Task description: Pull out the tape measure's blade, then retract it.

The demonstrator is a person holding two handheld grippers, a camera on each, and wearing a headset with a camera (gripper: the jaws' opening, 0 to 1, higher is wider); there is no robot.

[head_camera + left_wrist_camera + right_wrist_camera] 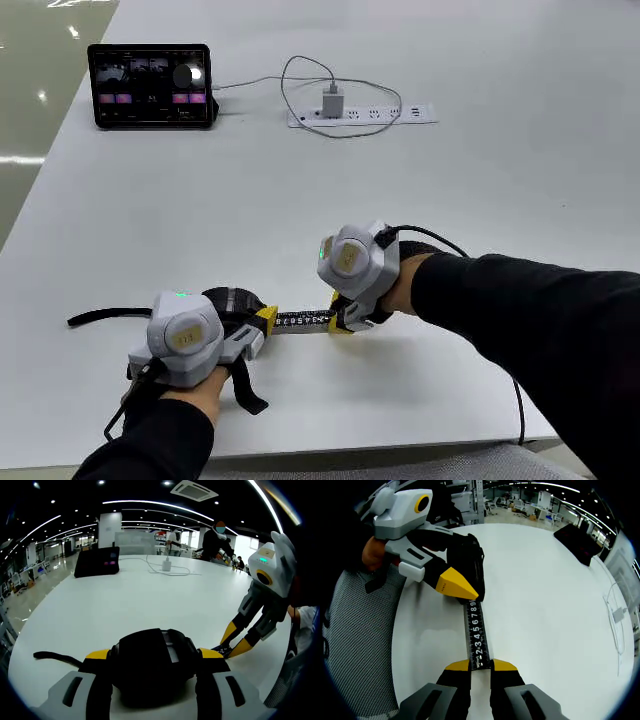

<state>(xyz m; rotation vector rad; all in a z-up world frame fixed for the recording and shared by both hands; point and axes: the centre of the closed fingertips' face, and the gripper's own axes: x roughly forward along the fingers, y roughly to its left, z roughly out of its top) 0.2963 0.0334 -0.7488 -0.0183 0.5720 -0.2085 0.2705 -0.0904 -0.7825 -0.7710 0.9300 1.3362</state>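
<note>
— Where is the tape measure [152, 662], and how does it look?

— It is black and rounded, on the white counter [400, 190] near its front edge. My left tongs [155, 654] hold its case from both sides. A short piece of blade [474, 630], dark with white numbers, runs out to my right tongs [480, 665], which are closed on its end.

— What is hard to see?

— The hook of the blade is hidden between the yellow tips, and my left tongs cover the bottom of the case.
</note>
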